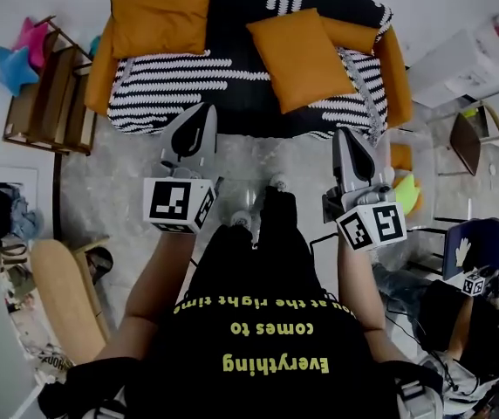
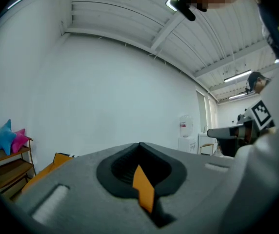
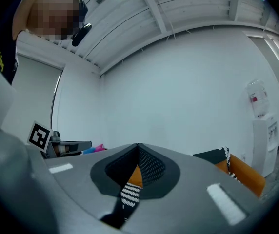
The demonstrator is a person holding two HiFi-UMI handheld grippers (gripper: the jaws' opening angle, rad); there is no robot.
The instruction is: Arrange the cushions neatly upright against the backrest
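Observation:
The sofa (image 1: 171,81) has a black-and-white striped cover and orange arms. One orange cushion (image 1: 160,20) leans against the backrest at the left. A second orange cushion (image 1: 300,58) lies tilted across the seat at the right, with another orange cushion (image 1: 354,33) partly behind it. My left gripper (image 1: 204,112) is shut and empty, its tip over the sofa's front edge. My right gripper (image 1: 346,135) is also shut and empty, just short of the seat's right front corner. In both gripper views the jaws (image 2: 139,147) (image 3: 138,147) meet and point at the white wall.
A wooden shelf (image 1: 51,94) with blue and pink star cushions (image 1: 18,55) stands left of the sofa. A wooden board (image 1: 64,293) lies at the lower left. White cabinets (image 1: 469,64) and a chair (image 1: 469,140) are at the right; another person with a marker cube (image 1: 475,283) sits lower right.

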